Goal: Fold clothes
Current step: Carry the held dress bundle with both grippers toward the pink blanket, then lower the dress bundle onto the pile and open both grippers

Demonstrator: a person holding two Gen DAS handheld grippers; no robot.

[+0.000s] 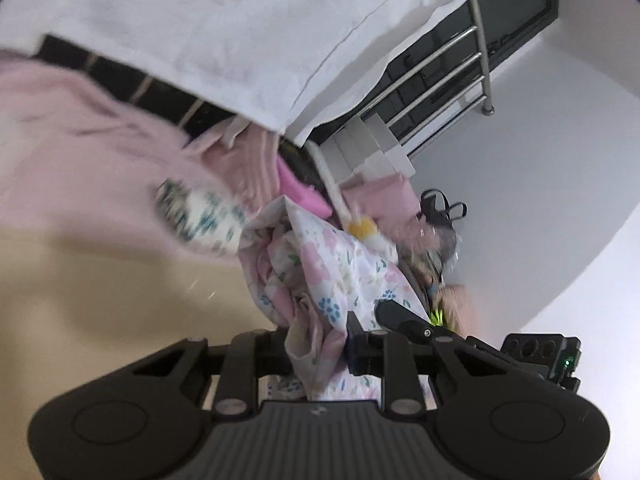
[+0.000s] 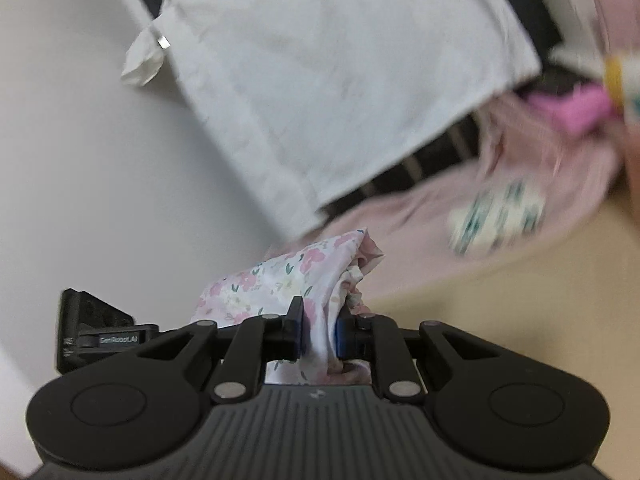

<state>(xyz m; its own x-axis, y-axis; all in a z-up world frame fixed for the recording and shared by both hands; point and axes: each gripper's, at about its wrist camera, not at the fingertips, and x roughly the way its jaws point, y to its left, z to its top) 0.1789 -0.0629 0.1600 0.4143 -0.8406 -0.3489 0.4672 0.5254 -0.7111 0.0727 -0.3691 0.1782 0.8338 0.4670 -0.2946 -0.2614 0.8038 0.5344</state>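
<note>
left gripper (image 1: 320,344) pinching floral garment (image 1: 320,272), beige tabletop (image 1: 100,300), white wall (image 1: 540,180)

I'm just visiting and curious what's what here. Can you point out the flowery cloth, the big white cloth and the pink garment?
flowery cloth (image 1: 320,276): left wrist view, on its bunched printed middle.
white cloth (image 2: 340,80): right wrist view, on its flat centre.
pink garment (image 1: 80,152): left wrist view, on its plain blurred body.

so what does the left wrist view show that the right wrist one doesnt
Only the left wrist view shows the metal railing, the white steps and the right gripper reaching into the cloth. Only the right wrist view shows the white cloth's knotted corner. Both show the floral garment clamped in that view's own gripper, left and right, the white cloth and the pink garment.
</note>
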